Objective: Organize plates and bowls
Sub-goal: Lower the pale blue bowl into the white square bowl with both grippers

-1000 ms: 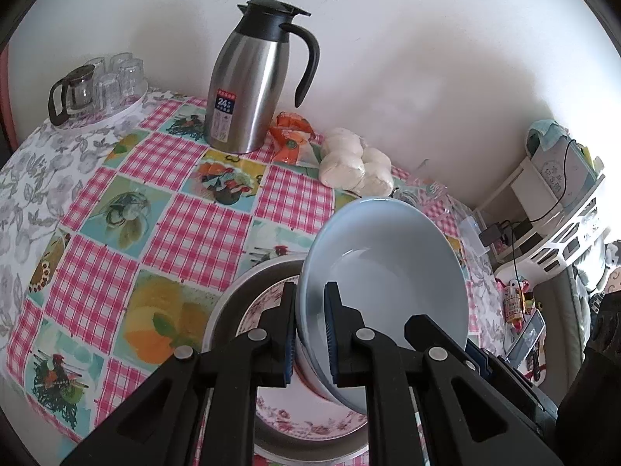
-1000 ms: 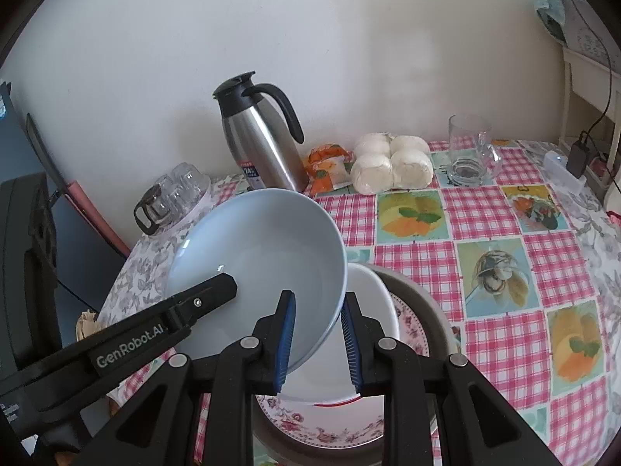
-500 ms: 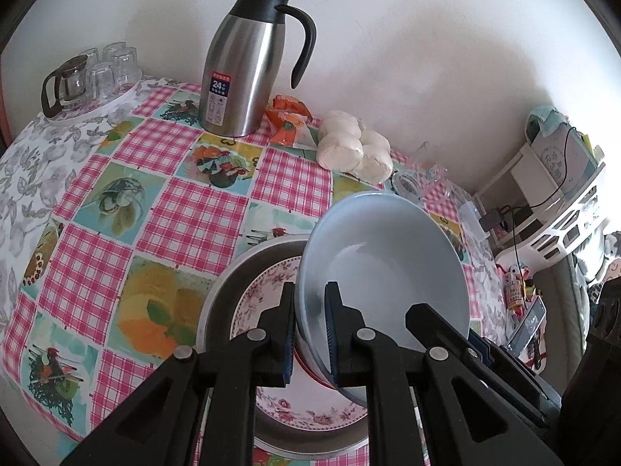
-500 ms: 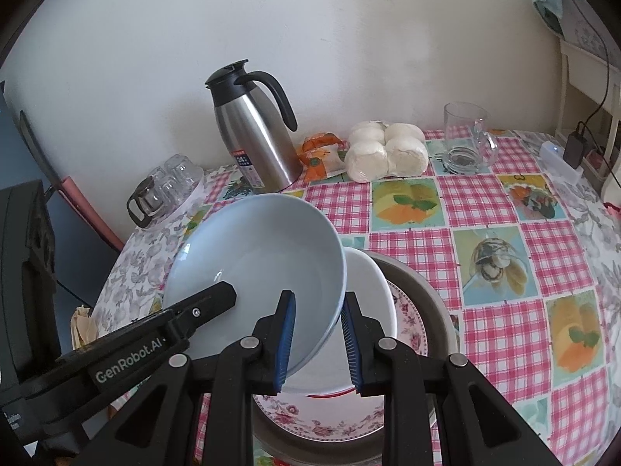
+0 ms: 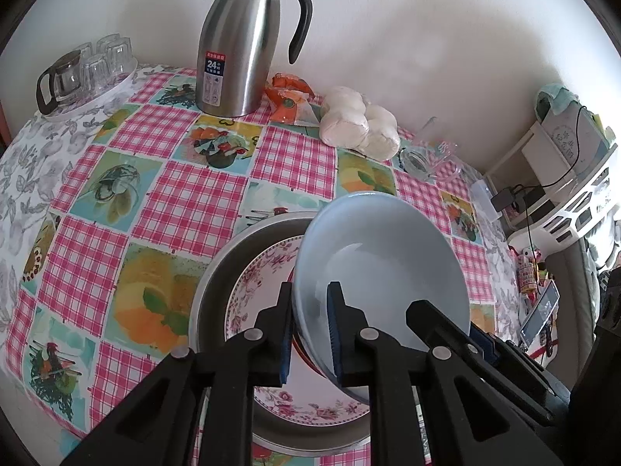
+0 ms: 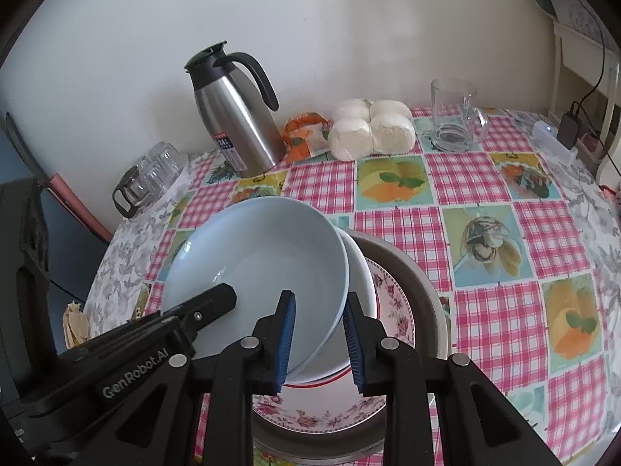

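A pale blue bowl (image 5: 380,268) (image 6: 260,260) is held tilted over a stack: a white bowl with a red rim (image 6: 359,272), a floral plate (image 5: 256,283) (image 6: 392,303) and a metal basin (image 5: 217,283) (image 6: 419,283). My left gripper (image 5: 309,330) is shut on the blue bowl's near rim. My right gripper (image 6: 318,343) has widened jaws straddling the blue bowl's right rim, pads no longer pressing it. The left gripper also shows in the right wrist view (image 6: 209,303), inside the bowl.
On the checked tablecloth stand a steel thermos jug (image 5: 236,42) (image 6: 233,116), a tray of glasses (image 5: 85,73) (image 6: 151,178), an orange packet (image 5: 289,97), bagged white buns (image 5: 359,126) (image 6: 370,128) and a glass mug (image 6: 454,116). A white shelf (image 5: 562,178) stands at the right.
The right gripper's jaws have opened wider around the blue bowl's rim. The left gripper still holds the bowl, which has sunk slightly toward the stack.
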Tool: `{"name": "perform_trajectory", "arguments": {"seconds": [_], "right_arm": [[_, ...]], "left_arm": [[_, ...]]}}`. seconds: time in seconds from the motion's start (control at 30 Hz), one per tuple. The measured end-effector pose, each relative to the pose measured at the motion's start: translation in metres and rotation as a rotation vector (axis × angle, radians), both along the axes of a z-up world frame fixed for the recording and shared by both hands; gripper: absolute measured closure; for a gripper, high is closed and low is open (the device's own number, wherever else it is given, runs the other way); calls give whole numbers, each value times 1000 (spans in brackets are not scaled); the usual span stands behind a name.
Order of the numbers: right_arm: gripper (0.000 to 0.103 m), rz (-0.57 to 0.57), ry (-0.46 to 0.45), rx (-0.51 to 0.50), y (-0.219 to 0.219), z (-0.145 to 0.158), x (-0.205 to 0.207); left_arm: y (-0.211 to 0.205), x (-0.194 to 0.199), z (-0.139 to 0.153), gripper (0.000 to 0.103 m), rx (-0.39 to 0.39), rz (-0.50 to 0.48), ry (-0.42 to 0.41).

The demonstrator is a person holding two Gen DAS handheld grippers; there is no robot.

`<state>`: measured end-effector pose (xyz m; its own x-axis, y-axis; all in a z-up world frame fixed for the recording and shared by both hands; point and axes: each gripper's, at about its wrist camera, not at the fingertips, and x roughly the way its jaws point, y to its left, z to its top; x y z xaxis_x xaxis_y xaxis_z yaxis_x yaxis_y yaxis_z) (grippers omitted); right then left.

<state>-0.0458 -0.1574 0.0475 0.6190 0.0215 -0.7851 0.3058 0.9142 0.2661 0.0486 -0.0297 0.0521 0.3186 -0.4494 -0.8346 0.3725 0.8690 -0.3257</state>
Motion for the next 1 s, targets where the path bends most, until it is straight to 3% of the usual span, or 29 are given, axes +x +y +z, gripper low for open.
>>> {"name": "perform_trajectory", "arguments": {"seconds": [0.53,0.67,0.77,1.0], "right_arm": [[74,-15,-13,20,-7,0,-4],[74,-16,-14,16,-7,1,-5],[74,-33,-6,-25,-6,3,-6],[74,-31,-16,-16,-9,5,-8]], "left_arm": [[-6,-3,0,80,53,7,-30],[-4,-3,2,68,56,23,-43],[-3,-4,4,68,48,25,-53],[-6,-7,6,68,44,15,-65]]}}
